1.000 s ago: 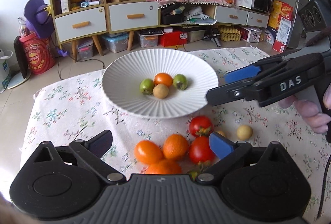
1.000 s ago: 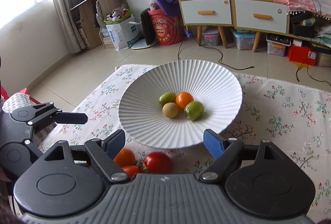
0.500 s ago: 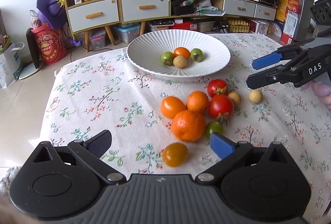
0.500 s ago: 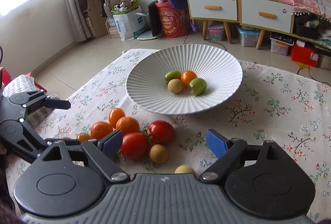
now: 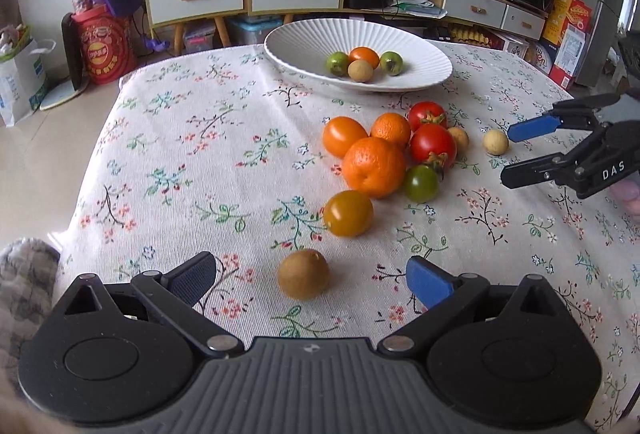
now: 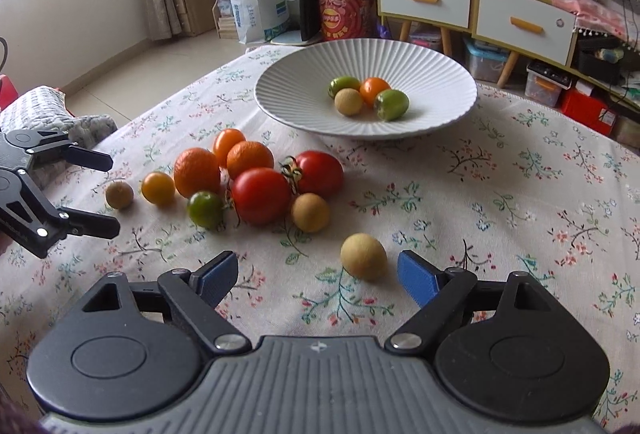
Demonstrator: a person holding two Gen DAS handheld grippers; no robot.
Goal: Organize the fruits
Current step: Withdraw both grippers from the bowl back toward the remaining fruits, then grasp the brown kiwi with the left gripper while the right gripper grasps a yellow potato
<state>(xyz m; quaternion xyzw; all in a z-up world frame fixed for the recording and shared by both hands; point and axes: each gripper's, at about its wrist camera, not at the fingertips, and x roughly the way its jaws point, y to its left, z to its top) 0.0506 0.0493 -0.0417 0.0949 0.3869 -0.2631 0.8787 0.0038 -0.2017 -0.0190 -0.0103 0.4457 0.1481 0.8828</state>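
The white ribbed plate (image 5: 424,51) sits at the top middle of the left view. Four small fruits already lie in its low middle, likely so they cannot roll off. The rest wait on the flowery tablecloth (image 5: 180,161) in a bunch at the middle: oranges, two red tomatoes (image 5: 433,145), a green tomato (image 5: 420,182) and little round ones.

The left gripper (image 5: 310,276) is wide open at the bottom of its view. A small brown fruit (image 5: 304,274) lies between its fingers, but nothing touches it yet. It looks lined up for a grab.

The right gripper (image 6: 318,276) is wide open too, low in its own view. A pale yellow fruit (image 6: 363,256) sits just beside its blue right pad (image 6: 416,280). Each one seems to go for the loose fruit on its own side.
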